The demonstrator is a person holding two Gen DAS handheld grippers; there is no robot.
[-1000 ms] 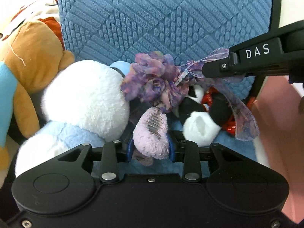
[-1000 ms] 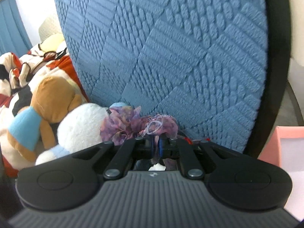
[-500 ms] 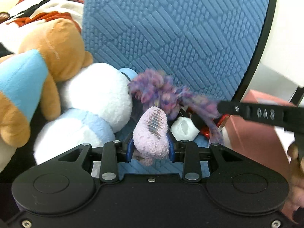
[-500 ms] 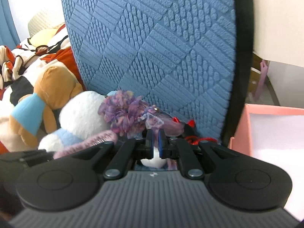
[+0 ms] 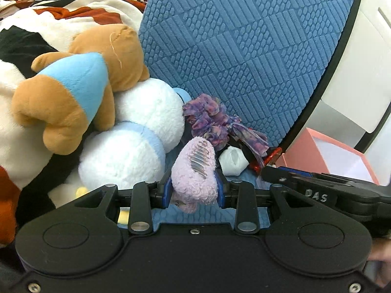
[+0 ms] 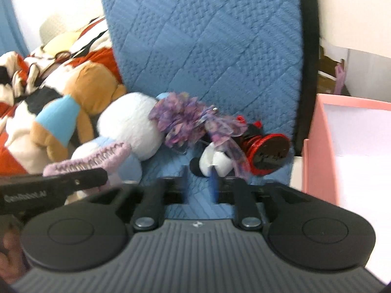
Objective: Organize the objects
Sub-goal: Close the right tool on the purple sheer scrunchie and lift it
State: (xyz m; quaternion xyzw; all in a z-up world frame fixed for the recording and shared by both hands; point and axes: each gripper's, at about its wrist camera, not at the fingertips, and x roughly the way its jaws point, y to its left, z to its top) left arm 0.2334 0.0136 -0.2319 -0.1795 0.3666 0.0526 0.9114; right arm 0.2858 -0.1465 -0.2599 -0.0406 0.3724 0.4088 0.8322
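Observation:
My left gripper point(image 5: 194, 185) is shut on a fluffy lilac hair clip point(image 5: 195, 171) with metal teeth; the clip point(image 6: 97, 161) also shows at the left of the right wrist view. A purple scrunchie point(image 5: 207, 119) with a trailing ribbon lies on the blue chair seat, leaning on a white plush. My right gripper point(image 6: 199, 183) hangs just short of the scrunchie point(image 6: 180, 122); its jaws are opening and nothing is between them. One of its fingers point(image 5: 305, 188) reaches in from the right of the left wrist view.
A white and blue plush point(image 5: 136, 127) and a brown plush point(image 5: 73, 97) crowd the left. The blue chair back point(image 5: 244, 48) rises behind. A small black and white toy point(image 6: 215, 161) with a red coil point(image 6: 266, 153) lies beside the scrunchie. A pink box point(image 6: 322, 146) stands at the right.
The right gripper has let go of the scrunchie's ribbon and drawn back, so the scrunchie now lies loose on the seat. The left gripper has pulled away and up with the clip.

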